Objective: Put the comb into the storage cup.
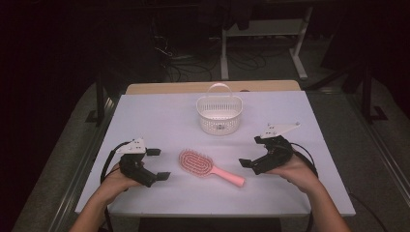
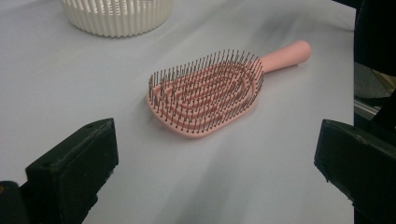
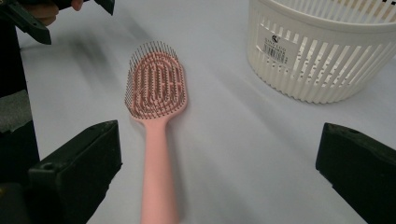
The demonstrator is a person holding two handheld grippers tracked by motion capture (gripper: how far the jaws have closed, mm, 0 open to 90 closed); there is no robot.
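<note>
Both claws are released, jaws spread wide with nothing between them. Left claw (image 1: 158, 164) sits at the near left of the desk (image 1: 145, 116), right claw (image 1: 252, 152) at the near right, each held in a hand. Between them, apart from both, the pink hairbrush (image 1: 208, 167) lies flat with bristles up, its head toward the left and its handle pointing near and right. Farther off, near the middle, stands a white slatted basket (image 1: 219, 114).
</note>
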